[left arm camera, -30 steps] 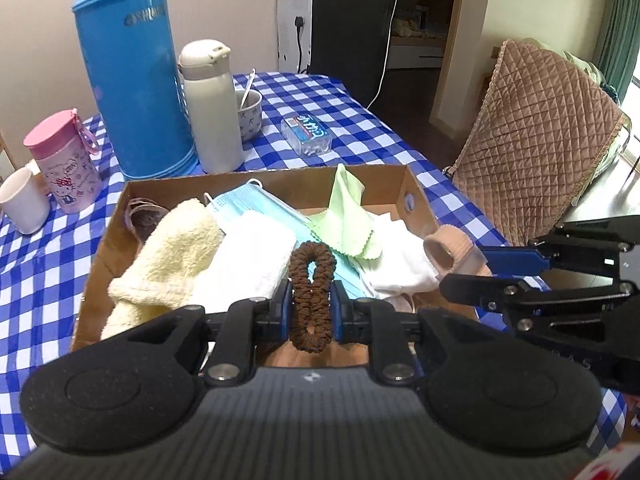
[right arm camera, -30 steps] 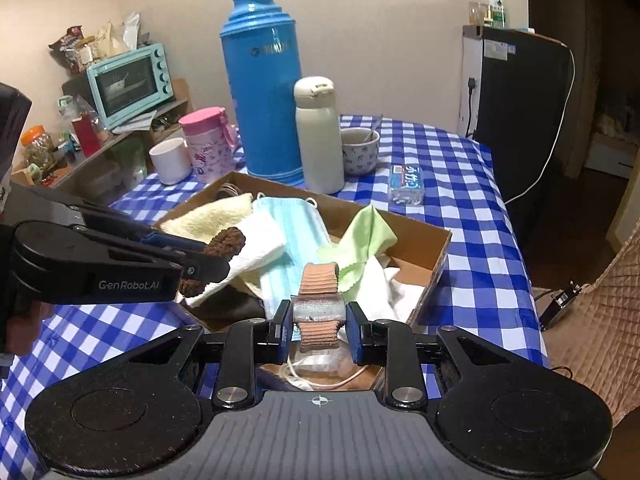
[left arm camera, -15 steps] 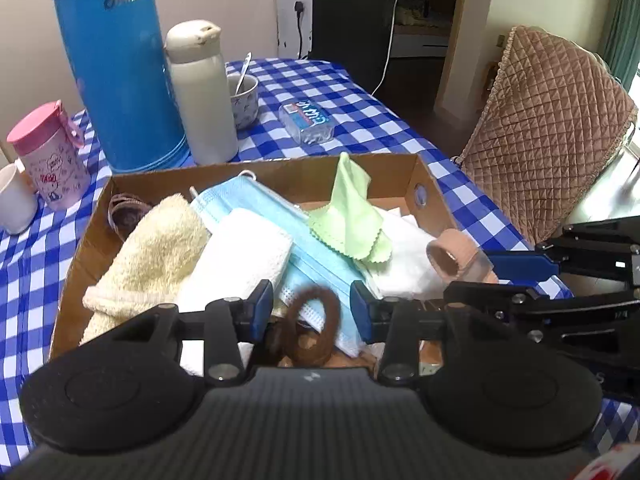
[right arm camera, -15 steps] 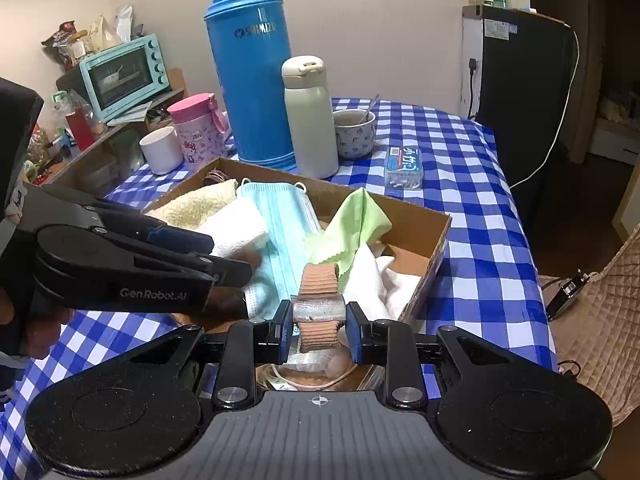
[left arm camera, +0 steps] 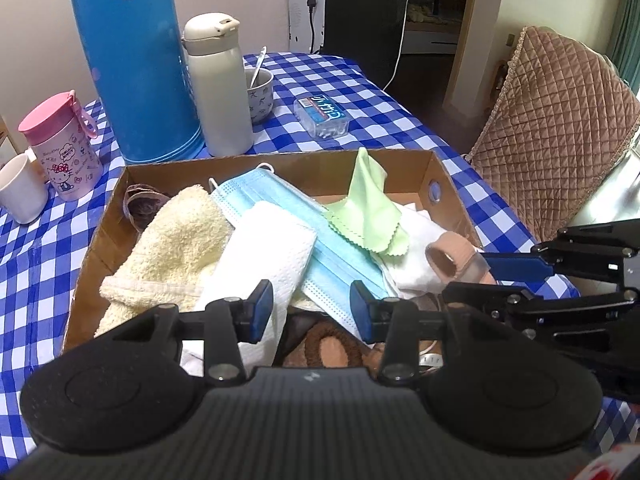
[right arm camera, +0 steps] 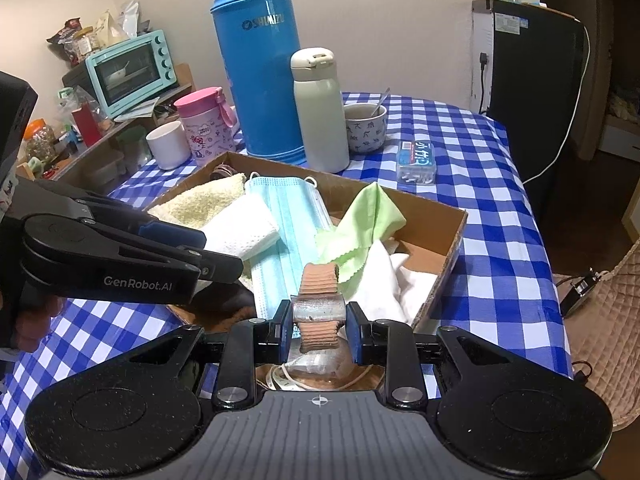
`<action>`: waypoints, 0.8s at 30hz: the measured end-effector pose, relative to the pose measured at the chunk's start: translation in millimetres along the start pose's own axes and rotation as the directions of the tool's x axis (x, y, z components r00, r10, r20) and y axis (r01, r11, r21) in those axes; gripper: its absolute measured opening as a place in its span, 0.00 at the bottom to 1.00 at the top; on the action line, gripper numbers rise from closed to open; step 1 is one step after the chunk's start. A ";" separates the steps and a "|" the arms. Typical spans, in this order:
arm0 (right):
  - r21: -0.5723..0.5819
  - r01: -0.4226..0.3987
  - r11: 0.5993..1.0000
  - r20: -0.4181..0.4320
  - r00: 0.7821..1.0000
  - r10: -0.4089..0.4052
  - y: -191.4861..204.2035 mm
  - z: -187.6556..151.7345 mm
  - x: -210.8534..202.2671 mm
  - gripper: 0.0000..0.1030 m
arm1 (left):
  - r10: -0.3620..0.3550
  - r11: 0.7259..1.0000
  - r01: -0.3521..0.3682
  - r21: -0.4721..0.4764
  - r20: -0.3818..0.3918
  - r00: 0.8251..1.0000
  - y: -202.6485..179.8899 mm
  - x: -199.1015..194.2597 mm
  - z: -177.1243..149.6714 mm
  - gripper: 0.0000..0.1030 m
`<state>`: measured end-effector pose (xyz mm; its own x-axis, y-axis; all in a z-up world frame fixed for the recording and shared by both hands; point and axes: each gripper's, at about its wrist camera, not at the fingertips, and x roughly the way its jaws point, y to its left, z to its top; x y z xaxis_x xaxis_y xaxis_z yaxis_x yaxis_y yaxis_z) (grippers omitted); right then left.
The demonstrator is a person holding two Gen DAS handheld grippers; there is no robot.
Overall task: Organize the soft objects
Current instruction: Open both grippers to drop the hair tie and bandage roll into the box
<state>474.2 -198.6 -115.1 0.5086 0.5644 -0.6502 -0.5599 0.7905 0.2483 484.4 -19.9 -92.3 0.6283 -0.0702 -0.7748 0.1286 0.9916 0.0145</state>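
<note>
A cardboard box (left arm camera: 448, 182) holds a cream towel (left arm camera: 176, 240), a white cloth (left arm camera: 264, 252), a blue face mask (left arm camera: 288, 208) and a green cloth (left arm camera: 370, 208). My left gripper (left arm camera: 311, 312) is open and empty above the box's near end. A brown scrunchie (left arm camera: 332, 346) lies in the box just below its fingers. My right gripper (right arm camera: 318, 326) is shut on a tan elastic band roll (right arm camera: 319, 300), held over the box's near right corner. The roll also shows in the left wrist view (left arm camera: 452, 260).
Behind the box (right arm camera: 452, 236) stand a tall blue thermos (left arm camera: 136, 60), a white flask (left arm camera: 218, 84), a ceramic cup with a spoon (left arm camera: 260, 92), a pink bottle (left arm camera: 64, 152), a white mug (left arm camera: 18, 188) and a clear plastic case (left arm camera: 322, 116). A quilted chair (left arm camera: 556, 128) is at the right.
My left gripper opened and let go of the brown scrunchie, which dropped into the box's near end. My right gripper still holds the tan roll in about the same place.
</note>
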 end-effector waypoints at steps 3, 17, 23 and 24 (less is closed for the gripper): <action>-0.001 -0.002 1.000 0.002 1.000 0.002 1.0 1.9 1.2 0.27 | 0.004 1.000 -0.004 -0.007 -0.001 1.000 1.8 -1.6 -0.1 0.39; -0.003 -0.009 1.000 -0.009 1.000 0.009 -0.1 -0.2 8.0 0.31 | 0.011 0.999 -0.011 -0.046 0.001 1.000 9.2 -15.0 -5.0 0.54; -0.010 0.010 1.000 -0.035 0.999 -0.010 0.7 -12.4 8.3 0.69 | 0.021 0.999 -0.022 -0.048 -0.008 1.000 10.0 -18.1 -10.0 0.58; -0.009 0.022 1.000 -0.020 1.000 -0.022 0.9 -14.0 6.2 0.76 | 0.023 0.999 -0.023 -0.049 -0.009 1.000 9.9 -18.8 -10.5 0.58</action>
<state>467.7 -197.7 -128.9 0.5077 0.5421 -0.6696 -0.5547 0.8004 0.2274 465.8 -7.6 -84.1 0.6244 -0.0467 -0.7797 0.0761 0.9971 0.0012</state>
